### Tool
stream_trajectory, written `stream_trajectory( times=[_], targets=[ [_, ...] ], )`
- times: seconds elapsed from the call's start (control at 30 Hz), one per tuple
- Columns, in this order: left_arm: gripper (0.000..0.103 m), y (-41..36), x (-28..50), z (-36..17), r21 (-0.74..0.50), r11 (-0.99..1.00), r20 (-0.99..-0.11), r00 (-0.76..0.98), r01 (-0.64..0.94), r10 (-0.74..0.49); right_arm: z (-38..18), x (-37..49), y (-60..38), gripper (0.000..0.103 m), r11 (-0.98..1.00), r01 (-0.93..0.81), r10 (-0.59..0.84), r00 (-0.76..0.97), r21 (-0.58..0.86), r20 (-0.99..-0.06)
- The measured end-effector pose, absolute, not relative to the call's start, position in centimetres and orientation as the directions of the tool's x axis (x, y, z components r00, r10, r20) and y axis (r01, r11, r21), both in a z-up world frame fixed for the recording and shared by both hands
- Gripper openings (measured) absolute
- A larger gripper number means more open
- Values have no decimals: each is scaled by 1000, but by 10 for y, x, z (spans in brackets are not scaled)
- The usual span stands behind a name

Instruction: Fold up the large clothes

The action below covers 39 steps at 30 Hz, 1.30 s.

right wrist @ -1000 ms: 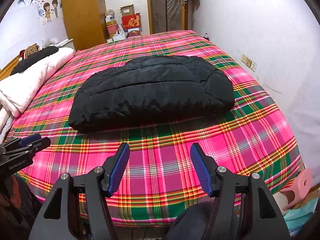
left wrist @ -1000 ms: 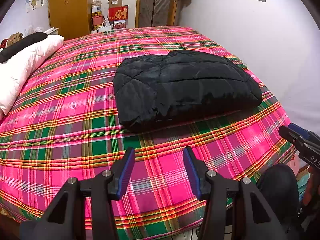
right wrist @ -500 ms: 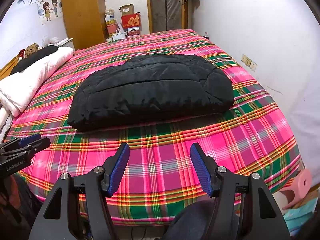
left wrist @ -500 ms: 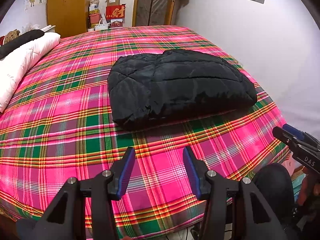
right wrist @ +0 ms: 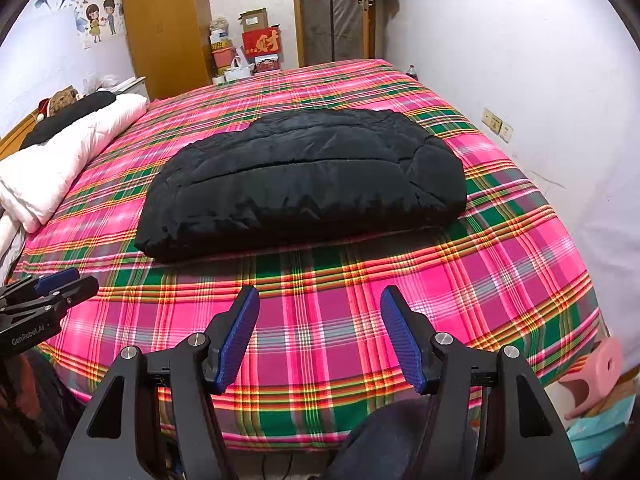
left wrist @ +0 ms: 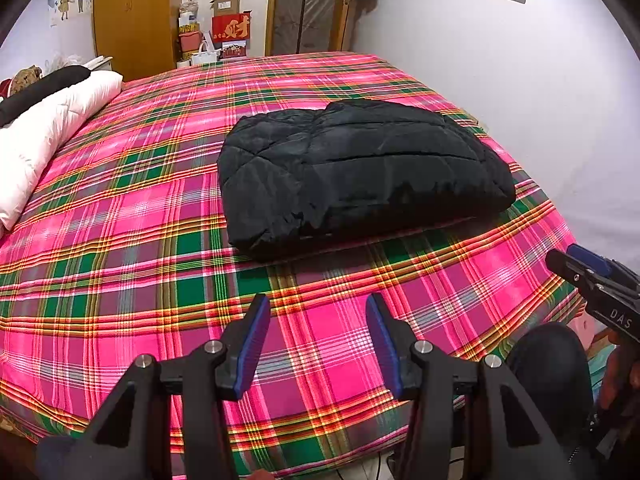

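A black quilted jacket (left wrist: pixel 360 172) lies folded into a thick bundle on the pink plaid bed (left wrist: pixel 140 208); the right wrist view shows the same jacket (right wrist: pixel 304 184) from slightly further right. My left gripper (left wrist: pixel 316 304) hangs open over the near edge of the bed, well short of the jacket, with nothing between its blue pads. My right gripper (right wrist: pixel 318 294) is also open and empty, held back from the jacket above the bed's (right wrist: pixel 500 264) front edge. Each gripper shows at the side of the other's view: the right one (left wrist: pixel 592 280), the left one (right wrist: pixel 52 288).
A white duvet (left wrist: pixel 48 136) and a black pillow (left wrist: pixel 40 92) lie along the bed's left side. A wall (left wrist: pixel 560 100) borders the right side. Boxes and bags (right wrist: pixel 248 52) stand beside a wooden wardrobe (right wrist: pixel 168 28) beyond the far end. A person's dark-clad knee (left wrist: pixel 548 356) is near the bed's front corner.
The left wrist view swung slightly sideways and back, so the jacket shifted a little in it. Both grippers stayed open and away from the jacket.
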<state>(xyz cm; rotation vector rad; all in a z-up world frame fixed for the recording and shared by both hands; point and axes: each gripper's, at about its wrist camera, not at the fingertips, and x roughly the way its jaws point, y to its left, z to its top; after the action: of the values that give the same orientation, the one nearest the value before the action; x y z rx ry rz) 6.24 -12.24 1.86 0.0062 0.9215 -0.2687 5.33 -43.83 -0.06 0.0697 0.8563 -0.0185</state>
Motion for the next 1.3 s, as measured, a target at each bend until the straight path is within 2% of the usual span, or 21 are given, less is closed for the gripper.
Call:
stream_trajectory(
  times=[1.3],
  targets=[
    [52, -131, 59, 18, -83, 966, -803, 558, 243, -209, 1, 50, -439, 63, 997, 54, 5, 654, 53, -757]
  ],
)
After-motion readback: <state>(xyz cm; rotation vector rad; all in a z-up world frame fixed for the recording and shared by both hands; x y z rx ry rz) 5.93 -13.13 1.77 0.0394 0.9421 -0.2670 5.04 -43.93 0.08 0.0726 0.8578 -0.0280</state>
